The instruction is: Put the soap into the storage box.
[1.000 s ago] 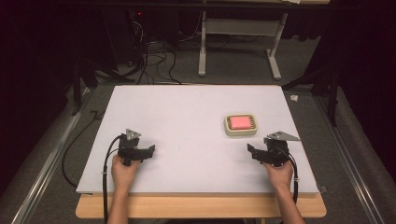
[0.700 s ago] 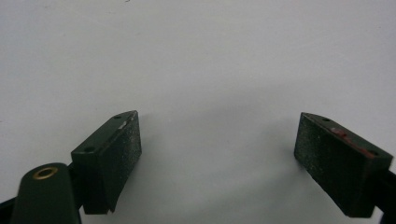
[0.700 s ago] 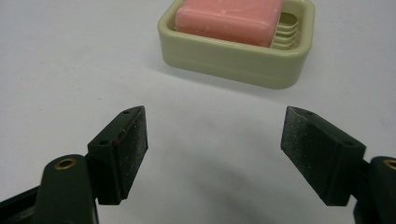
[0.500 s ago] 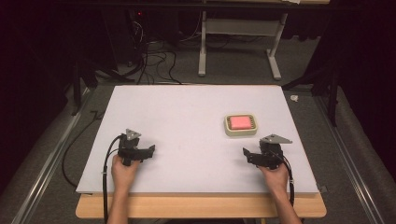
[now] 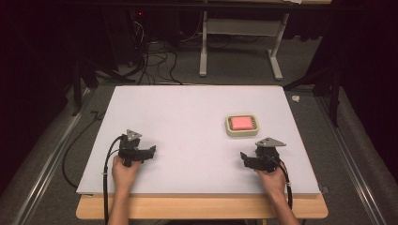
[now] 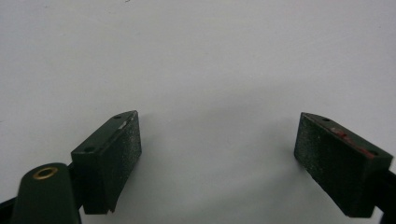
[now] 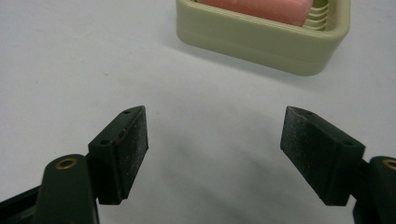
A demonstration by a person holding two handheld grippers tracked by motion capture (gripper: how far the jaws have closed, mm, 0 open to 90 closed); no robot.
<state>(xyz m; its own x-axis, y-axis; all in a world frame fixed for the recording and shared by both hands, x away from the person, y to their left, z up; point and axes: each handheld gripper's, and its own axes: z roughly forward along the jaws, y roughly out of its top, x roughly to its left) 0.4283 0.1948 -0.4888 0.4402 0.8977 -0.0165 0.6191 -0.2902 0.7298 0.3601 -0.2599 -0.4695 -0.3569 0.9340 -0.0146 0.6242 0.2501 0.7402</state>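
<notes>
White table (image 5: pixel 187 112): one tray (image 5: pixel 241 132), one pink block (image 5: pixel 241 123); two hand-held grippers (image 5: pixel 151 151) (image 5: pixel 243 158) agape, empty.

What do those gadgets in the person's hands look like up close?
Each claw, left and right, is a black handheld tool with two blocky jaws faced in rough, speckled pads, brass-ringed holes, a grey three-cornered plate on top and a black cable trailing back. No sleeves show.

A block (image 5: pixel 240 123) lies in a dish (image 5: pixel 242 133) on the table (image 5: pixel 187 117) (right of centre), ahead of the right tongs (image 5: pixel 244 159).
</notes>
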